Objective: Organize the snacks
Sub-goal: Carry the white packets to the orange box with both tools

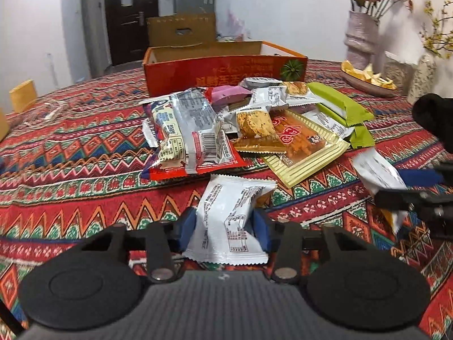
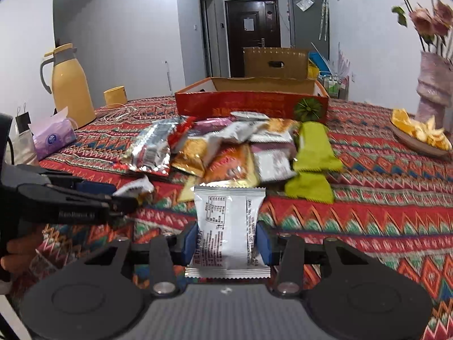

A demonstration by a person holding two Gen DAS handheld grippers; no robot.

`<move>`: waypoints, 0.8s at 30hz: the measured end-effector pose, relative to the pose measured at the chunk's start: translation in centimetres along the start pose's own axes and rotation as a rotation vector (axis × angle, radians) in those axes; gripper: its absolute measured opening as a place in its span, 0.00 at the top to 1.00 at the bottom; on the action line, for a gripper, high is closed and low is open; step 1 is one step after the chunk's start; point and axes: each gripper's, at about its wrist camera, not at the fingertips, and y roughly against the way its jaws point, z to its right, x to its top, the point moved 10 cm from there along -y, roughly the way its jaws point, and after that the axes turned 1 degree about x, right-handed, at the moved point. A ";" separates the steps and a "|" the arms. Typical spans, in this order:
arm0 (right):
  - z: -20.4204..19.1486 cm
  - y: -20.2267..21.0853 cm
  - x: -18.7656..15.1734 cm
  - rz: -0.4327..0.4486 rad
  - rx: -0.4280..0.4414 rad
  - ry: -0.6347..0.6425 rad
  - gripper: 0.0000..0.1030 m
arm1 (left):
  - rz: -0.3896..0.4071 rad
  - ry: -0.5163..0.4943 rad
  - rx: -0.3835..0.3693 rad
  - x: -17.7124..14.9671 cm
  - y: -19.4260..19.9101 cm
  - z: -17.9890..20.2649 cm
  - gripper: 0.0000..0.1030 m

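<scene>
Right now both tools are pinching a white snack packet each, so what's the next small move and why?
Probably lift both packets and carry them toward the open orange box behind the pile. The left tool grips its white packet, and the right tool grips its own white packet; the box looks like the place for sorted snacks.

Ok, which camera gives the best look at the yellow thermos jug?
The right wrist view. There the yellow thermos jug stands whole and upright at the table's far left, grey handle and lid showing, beside a yellow cup. The left wrist view does not show the jug at all; its left edge catches only a yellow cup.
</scene>
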 end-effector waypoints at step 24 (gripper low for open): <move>4.2 5.4 3.2 0.164 0.065 -0.071 0.58 | 0.165 0.088 -0.014 5.4 8.8 1.7 0.70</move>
